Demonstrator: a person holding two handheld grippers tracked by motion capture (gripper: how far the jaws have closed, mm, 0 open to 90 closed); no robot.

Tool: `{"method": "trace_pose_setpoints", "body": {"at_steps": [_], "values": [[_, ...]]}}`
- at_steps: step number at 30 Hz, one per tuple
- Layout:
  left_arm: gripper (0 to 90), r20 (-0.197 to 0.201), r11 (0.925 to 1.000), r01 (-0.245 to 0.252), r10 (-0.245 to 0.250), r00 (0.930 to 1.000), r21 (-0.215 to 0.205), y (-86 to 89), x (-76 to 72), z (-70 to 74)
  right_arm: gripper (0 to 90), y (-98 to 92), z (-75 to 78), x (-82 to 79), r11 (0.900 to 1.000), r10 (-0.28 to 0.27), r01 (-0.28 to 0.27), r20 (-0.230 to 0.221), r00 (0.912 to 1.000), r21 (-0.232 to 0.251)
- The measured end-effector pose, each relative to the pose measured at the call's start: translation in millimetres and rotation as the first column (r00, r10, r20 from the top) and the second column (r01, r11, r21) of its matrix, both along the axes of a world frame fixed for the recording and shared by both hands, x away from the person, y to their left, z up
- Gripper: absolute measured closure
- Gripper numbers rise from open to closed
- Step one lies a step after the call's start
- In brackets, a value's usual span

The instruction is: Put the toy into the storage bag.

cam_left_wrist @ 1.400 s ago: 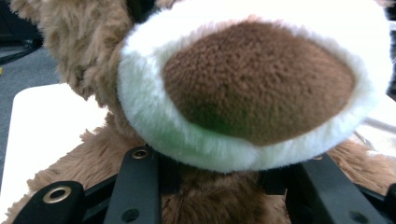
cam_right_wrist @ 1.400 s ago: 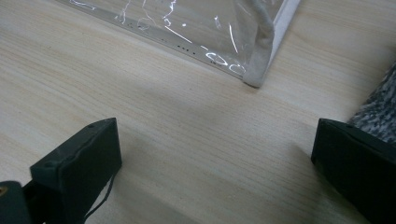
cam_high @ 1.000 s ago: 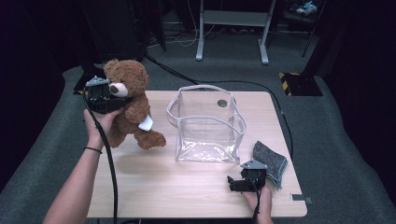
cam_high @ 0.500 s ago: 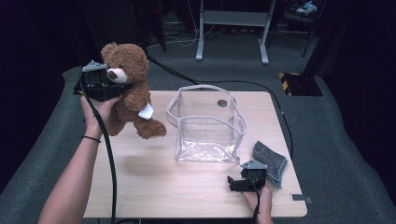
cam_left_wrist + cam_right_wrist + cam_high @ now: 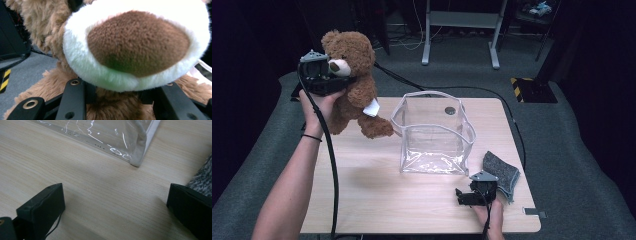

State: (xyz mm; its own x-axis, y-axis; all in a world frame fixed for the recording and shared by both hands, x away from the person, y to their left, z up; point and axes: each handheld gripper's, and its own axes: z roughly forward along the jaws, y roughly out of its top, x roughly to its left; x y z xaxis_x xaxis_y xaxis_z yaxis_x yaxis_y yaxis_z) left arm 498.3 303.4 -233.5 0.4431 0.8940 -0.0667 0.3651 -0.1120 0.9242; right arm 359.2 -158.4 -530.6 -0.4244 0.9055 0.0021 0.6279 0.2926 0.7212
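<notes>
A: What is being held at the left of the table?

B: A brown teddy bear (image 5: 352, 85) is being gripped by the left gripper (image 5: 328, 80), lifted clear of the wooden table (image 5: 362, 190) above its far left corner. In the left gripper view the jaws are being pressed into the fur just under the bear's white muzzle (image 5: 135, 45).

A: And in the middle?

B: A clear plastic bag (image 5: 432, 134) is being left standing upright with its mouth open, well apart from the bear.

A: And on the right?

B: The right gripper (image 5: 472, 192) is being rested on the table near the front edge, its jaws spread wide with nothing between them. A grey cloth (image 5: 503, 172) is lying just beside it.
</notes>
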Motion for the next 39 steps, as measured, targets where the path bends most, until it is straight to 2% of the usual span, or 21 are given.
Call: {"method": "trace_pose_setpoints", "body": {"at_steps": [8,17,21,27,39], "values": [[59.3,0.045,1.0000,0.001,-0.001,0.9990,0.002,-8.4,1.8,25.9,1.0,0.0,0.0,0.0,1.000,0.001,-0.001,-0.001,1.0000,-0.002],[59.2,0.084,0.9999,0.010,-0.010,0.9965,-0.006,-20.0,4.7,46.5,1.0,-0.4,0.1,-0.1,1.000,0.005,-0.005,-0.001,1.0000,0.000],[59.2,0.093,0.9997,0.021,-0.019,0.9955,-0.010,-26.7,6.6,51.3,1.1,-0.1,0.0,0.0,1.000,0.002,-0.002,0.000,1.0000,0.002],[59.1,0.106,0.9983,0.054,-0.052,0.9930,-0.019,-46.0,13.1,56.6,1.1,-0.5,0.0,0.1,1.000,0.006,-0.006,0.000,1.0000,-0.002],[59.0,0.113,0.9913,0.123,-0.117,0.9867,-0.047,-86.5,24.1,56.7,1.2,-0.8,0.3,-0.1,1.000,0.012,-0.012,-0.003,0.9999,-0.001]]}}
